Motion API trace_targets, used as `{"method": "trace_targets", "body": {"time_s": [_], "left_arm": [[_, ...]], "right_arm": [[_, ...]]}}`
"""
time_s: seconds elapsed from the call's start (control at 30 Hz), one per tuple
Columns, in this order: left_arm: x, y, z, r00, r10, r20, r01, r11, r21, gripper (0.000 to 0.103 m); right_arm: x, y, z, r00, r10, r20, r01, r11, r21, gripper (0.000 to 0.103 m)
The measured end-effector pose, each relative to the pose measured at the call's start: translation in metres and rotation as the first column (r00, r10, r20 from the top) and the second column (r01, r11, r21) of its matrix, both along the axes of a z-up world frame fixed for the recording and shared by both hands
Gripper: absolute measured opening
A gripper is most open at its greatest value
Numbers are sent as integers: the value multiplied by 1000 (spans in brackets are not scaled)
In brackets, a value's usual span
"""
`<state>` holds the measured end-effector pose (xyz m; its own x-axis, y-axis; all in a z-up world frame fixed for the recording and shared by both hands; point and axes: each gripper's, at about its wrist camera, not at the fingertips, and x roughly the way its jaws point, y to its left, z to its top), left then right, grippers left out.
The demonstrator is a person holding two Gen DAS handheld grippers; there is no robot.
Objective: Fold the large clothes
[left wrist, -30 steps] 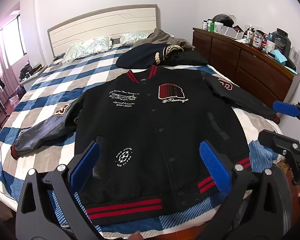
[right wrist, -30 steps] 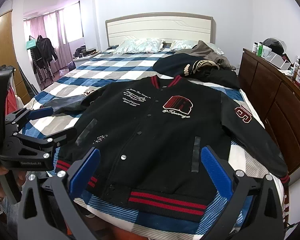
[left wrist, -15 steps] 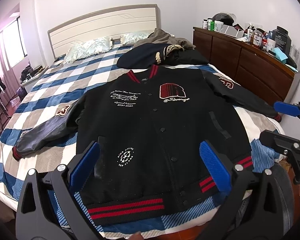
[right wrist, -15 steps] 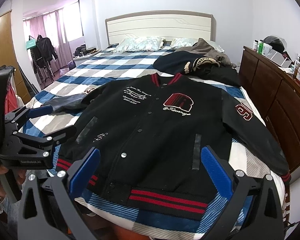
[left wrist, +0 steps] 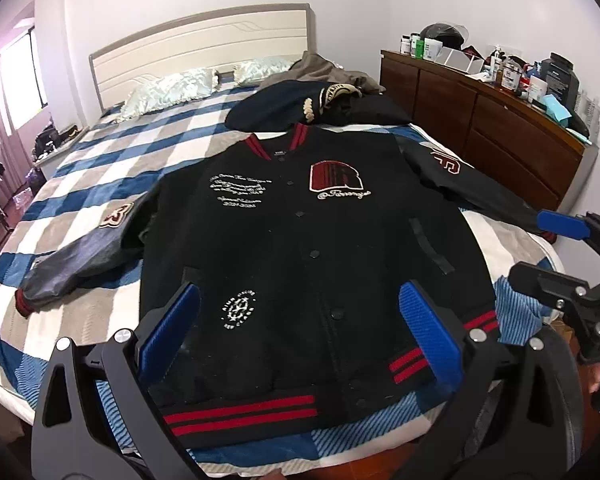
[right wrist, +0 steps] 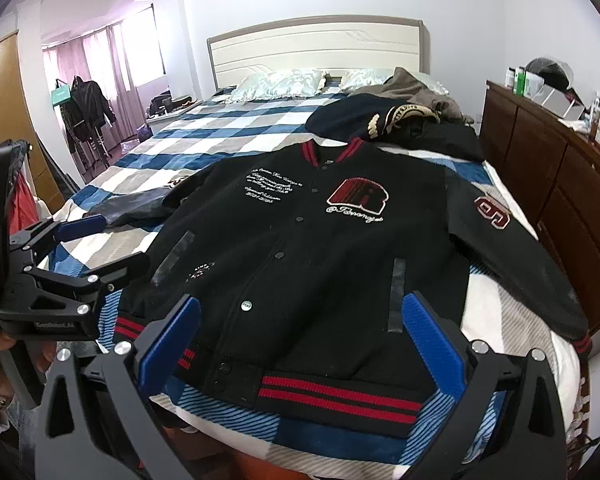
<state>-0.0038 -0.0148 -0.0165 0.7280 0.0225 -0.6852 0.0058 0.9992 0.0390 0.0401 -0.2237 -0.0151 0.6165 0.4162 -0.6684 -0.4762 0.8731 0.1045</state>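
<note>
Jacket point(left wrist: 312, 264) unchanged, flat at frame centre on bed point(left wrist: 100, 168); our left gripper point(left wrist: 296, 328) and right gripper point(right wrist: 300, 332) keep fingers spread, empty. Folding not begun.

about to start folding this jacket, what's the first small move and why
Probably bring the right gripper across to the sleeve on its side. The jacket lies flat, face up on the bed, both sleeves spread out, and both grippers, the left gripper too, are open and hold nothing.
</note>
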Motion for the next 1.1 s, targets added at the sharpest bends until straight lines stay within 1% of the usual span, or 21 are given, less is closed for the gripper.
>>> {"method": "trace_targets", "body": {"time_s": [0.17,0.33,0.4,0.47,0.6,0.63,0.7,0.73,0.8,0.9,0.97,1.0,1.03,1.1], "left_arm": [[9,-14,-10,1000,-5,-14,5,1000,6,98],[21,-34,-19,999,-23,-28,22,1000,-16,98],[29,-43,-25,998,-47,-45,44,997,-65,98],[36,-54,-33,997,-60,-51,56,995,-81,98],[50,-84,-53,992,-102,-67,98,993,-69,98],[54,-95,-60,991,-121,-65,116,991,-70,98],[61,-115,-72,985,-162,-63,156,984,-84,98],[63,-122,-76,982,-177,-65,171,981,-89,98],[71,-144,-88,972,-225,-68,218,971,-98,98],[81,-172,-103,955,-287,-78,279,956,-93,98],[86,-187,-111,944,-320,-83,312,946,-92,98],[89,-194,-115,937,-339,-89,330,939,-96,98],[94,-204,-122,927,-362,-99,352,930,-106,98],[99,-213,-130,918,-383,-105,372,922,-112,98]], "right_arm": [[7,-12,-10,1000,-3,-25,3,1000,15,99],[19,-41,-17,998,-11,-60,17,995,96,99],[27,-61,-23,996,-44,-78,54,991,126,99],[36,-83,-30,992,-84,-97,98,984,151,99],[62,-145,-53,967,-185,-176,224,947,230,99],[71,-168,-62,955,-220,-201,268,928,258,99],[82,-199,-73,937,-263,-231,324,901,289,99],[90,-224,-82,920,-301,-251,371,875,310,99],[98,-256,-93,893,-354,-276,436,833,340,99],[111,-314,-120,838,-430,-335,540,743,395,99],[118,-342,-136,803,-463,-376,592,688,418,99],[122,-357,-144,783,-475,-402,619,659,427,99],[126,-372,-155,760,-484,-435,648,619,443,99],[135,-396,-173,729,-473,-494,683,549,481,99]]}}
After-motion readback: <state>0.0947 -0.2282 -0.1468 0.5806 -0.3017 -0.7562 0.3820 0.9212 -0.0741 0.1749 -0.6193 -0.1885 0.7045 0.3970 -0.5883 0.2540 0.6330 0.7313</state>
